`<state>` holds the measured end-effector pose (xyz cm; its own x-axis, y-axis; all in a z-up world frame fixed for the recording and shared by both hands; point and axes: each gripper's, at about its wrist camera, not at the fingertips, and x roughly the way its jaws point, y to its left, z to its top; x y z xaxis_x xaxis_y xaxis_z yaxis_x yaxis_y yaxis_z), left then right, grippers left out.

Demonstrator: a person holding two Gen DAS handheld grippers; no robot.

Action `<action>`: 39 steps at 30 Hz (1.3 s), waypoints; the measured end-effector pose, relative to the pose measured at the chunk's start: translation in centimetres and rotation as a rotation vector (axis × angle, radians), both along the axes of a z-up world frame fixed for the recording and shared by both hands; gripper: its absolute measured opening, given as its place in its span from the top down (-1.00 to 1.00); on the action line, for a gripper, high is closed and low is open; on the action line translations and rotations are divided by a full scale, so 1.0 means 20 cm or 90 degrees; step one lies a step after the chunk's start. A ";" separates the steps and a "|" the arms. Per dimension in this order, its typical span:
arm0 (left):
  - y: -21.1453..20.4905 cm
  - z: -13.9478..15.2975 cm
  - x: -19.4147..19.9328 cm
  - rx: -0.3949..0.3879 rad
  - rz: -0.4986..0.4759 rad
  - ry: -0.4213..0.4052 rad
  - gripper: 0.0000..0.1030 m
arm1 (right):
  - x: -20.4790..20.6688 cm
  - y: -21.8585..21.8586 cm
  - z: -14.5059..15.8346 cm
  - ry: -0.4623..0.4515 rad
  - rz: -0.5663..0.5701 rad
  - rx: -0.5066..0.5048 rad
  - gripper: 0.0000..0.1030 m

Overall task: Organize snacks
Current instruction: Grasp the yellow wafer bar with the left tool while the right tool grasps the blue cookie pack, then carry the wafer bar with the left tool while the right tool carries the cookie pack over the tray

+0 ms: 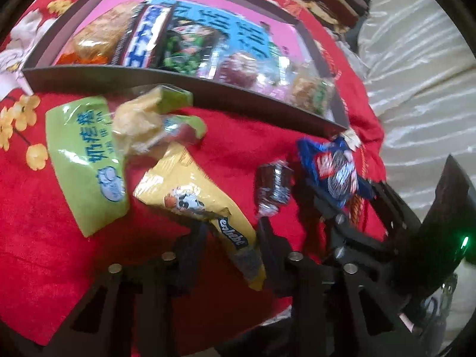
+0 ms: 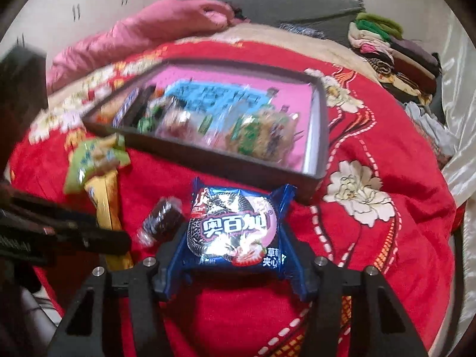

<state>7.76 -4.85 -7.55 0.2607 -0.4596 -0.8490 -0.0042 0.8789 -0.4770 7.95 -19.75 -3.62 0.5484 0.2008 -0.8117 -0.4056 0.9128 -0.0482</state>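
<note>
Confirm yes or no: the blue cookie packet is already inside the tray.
No: in the right wrist view the blue cookie packet lies on the red blanket in front of the tray, between the right gripper fingers.

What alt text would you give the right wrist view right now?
The right gripper has its fingers closed on a blue cookie packet on a red flowered blanket. Just beyond lies a dark tray with a pink floor holding several snacks; a small brown candy and a yellow packet lie to the left.
</note>
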 end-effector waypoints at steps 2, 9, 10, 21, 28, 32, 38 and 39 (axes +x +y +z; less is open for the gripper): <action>-0.02 0.01 -0.01 0.002 -0.014 -0.006 0.49 | 0.00 -0.04 0.04 -0.010 -0.014 0.035 -0.11; -0.03 0.08 -0.01 0.001 -0.032 -0.027 0.51 | 0.01 -0.16 0.12 -0.023 -0.049 0.146 -0.11; -0.03 0.10 -0.02 0.005 -0.035 -0.034 0.52 | 0.01 -0.17 0.13 -0.026 -0.051 0.154 -0.11; 0.02 0.27 -0.03 0.031 -0.041 -0.101 0.58 | -0.02 -0.09 0.21 -0.075 -0.005 0.180 -0.11; 0.07 0.34 -0.03 0.041 -0.035 -0.127 0.60 | -0.02 -0.06 0.22 -0.090 0.004 0.172 -0.11; 0.08 0.35 -0.03 0.042 -0.033 -0.131 0.61 | -0.01 -0.06 0.23 -0.098 0.001 0.175 -0.11; 0.11 0.38 -0.01 0.041 -0.022 -0.145 0.61 | -0.01 -0.07 0.25 -0.115 -0.007 0.185 -0.11; 0.12 0.39 0.00 0.041 -0.018 -0.149 0.61 | -0.01 -0.08 0.26 -0.120 -0.010 0.186 -0.11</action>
<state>7.78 -2.50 0.28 0.4420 -0.4162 -0.7946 0.1249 0.9058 -0.4049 7.72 -21.27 1.51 0.6875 0.4004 -0.6058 -0.4007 0.9049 0.1435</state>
